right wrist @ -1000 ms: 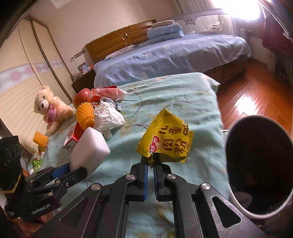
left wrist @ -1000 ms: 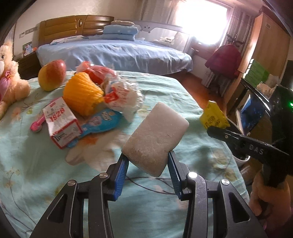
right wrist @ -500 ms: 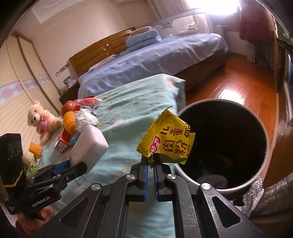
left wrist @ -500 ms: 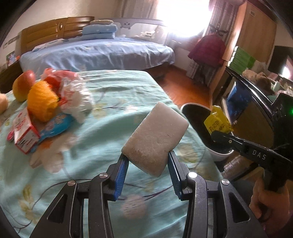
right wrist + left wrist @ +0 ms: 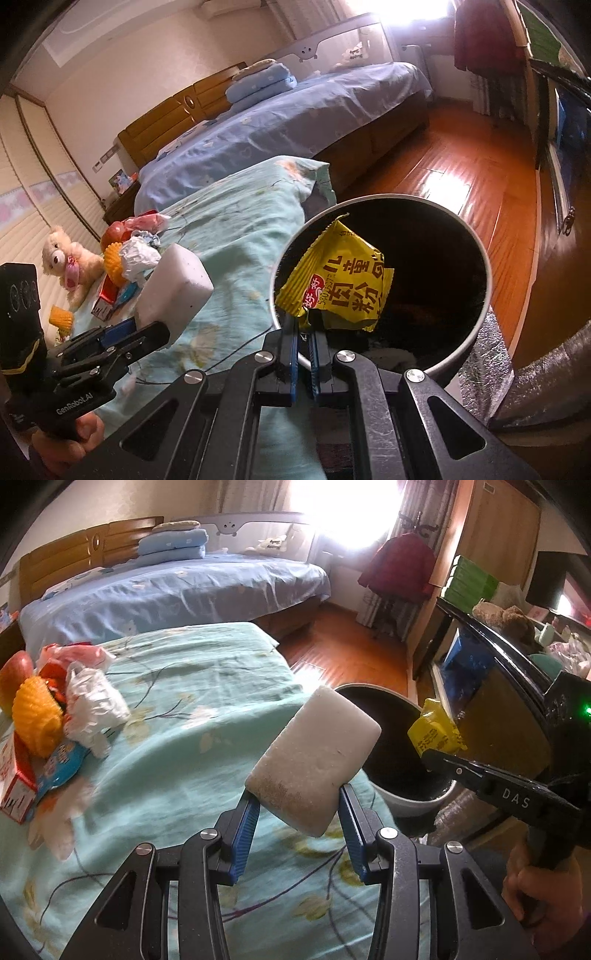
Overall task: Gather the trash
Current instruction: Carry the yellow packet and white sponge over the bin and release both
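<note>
A: Seen from the left wrist: left gripper (image 5: 297, 821), blue-padded jaws partly apart, clamped on a white rectangular foam block (image 5: 314, 760) held in the air above the near right edge of the pale green flowered bedspread (image 5: 207, 720). Just right of it, right gripper (image 5: 428, 755), lettered "DAS" on the arm, pinching a crumpled yellow foil snack packet (image 5: 436, 731) over the round black-lined trash bin with a pale rim (image 5: 399, 768).

B: From the right wrist, more of the bin (image 5: 476, 325): whole mouth open to view, dark inside, standing on the wooden floor (image 5: 461, 166) just beside the bedspread's right edge. Right gripper (image 5: 303, 332) closed tight on the packet's bottom corner; packet (image 5: 340, 280) hanging over the bin's near left rim.

A: Shown only there?

B: A cream teddy bear with a pink bow (image 5: 68, 258) far left, plus a small orange ridged cup (image 5: 61, 315) near it. "GenRobot.AI" printed on the left gripper (image 5: 155, 332), which is gripped by a hand (image 5: 70, 443).

A: Counted: two grippers, one block (image 5: 173, 288), one packet, one bin. One blue-covered bed (image 5: 177, 590) at the back. On the left, a heap (image 5: 62, 716): a red apple, a yellow ridged wrapper, crumpled white plastic, a red-and-white carton.

B: Packet printed in black Chinese characters with a red oval mark. Carton print too blurred to read.
</note>
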The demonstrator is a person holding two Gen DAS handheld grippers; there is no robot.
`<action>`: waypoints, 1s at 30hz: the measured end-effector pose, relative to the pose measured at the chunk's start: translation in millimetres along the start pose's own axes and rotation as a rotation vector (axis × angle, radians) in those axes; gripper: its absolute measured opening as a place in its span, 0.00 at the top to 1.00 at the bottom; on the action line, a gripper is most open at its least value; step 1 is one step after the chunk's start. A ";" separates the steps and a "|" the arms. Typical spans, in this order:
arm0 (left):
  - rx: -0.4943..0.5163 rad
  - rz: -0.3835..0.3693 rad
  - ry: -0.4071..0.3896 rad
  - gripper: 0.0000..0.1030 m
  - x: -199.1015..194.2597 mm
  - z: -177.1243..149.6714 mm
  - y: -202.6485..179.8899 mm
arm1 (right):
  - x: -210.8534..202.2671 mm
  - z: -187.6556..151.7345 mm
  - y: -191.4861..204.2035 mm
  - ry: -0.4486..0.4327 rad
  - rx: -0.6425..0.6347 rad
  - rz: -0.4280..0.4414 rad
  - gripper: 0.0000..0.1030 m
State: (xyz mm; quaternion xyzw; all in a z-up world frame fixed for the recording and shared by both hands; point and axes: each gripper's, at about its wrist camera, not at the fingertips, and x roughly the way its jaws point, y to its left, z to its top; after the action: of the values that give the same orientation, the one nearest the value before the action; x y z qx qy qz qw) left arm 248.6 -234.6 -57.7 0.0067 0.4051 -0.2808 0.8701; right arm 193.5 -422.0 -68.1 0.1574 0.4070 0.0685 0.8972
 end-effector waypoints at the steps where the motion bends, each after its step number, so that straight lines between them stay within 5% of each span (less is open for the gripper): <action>1: 0.002 -0.001 0.000 0.59 2.1 1.6 -1.8 | 0.0 0.9 -2.1 -0.001 0.002 -0.003 0.95; 30: 0.068 -0.017 0.055 0.58 54.8 34.3 -42.7 | 15.9 26.5 -45.2 0.025 0.061 -0.019 0.95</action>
State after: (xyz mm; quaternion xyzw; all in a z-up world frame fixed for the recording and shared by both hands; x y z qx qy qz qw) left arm 279.7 -305.2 -64.3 0.0404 0.4191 -0.3017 0.8554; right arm 223.7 -466.5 -78.3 0.1799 0.4214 0.0496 0.8875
